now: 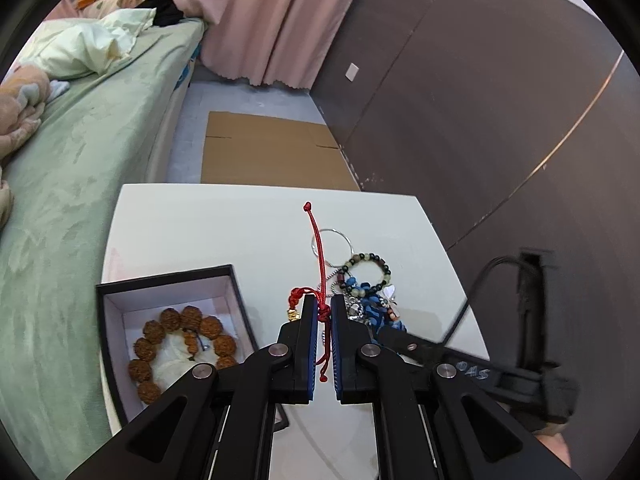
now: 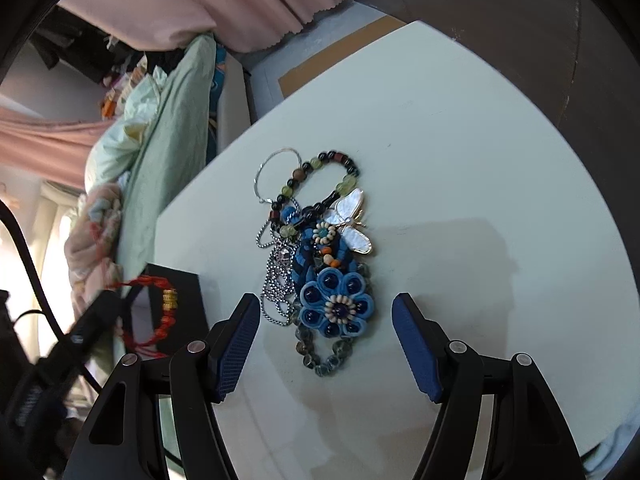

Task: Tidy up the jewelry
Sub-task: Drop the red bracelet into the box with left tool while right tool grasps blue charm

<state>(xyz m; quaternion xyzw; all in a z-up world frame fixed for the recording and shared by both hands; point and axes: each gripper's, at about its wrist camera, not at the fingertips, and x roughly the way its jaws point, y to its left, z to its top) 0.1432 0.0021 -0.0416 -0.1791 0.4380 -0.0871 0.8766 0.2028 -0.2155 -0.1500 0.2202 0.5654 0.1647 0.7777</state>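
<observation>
My left gripper point(image 1: 324, 312) is shut on a red cord bracelet point(image 1: 316, 248) with gold beads and holds it above the white table point(image 1: 200, 224); it also shows in the right wrist view point(image 2: 160, 304). An open black box point(image 1: 168, 280) at the left holds a brown seed-bead bracelet point(image 1: 180, 344). My right gripper point(image 2: 324, 320) is open, just above a pile of jewelry: a blue flower piece point(image 2: 336, 304), a butterfly brooch point(image 2: 352, 220), a bead bracelet point(image 2: 320, 172), a silver chain point(image 2: 276, 280) and a silver ring point(image 2: 276, 172).
A green bed point(image 1: 80, 152) runs along the table's left side. Flat cardboard point(image 1: 272, 152) lies on the floor beyond the table. A dark wall point(image 1: 480, 120) stands at the right. Pink curtains point(image 1: 272, 20) hang behind.
</observation>
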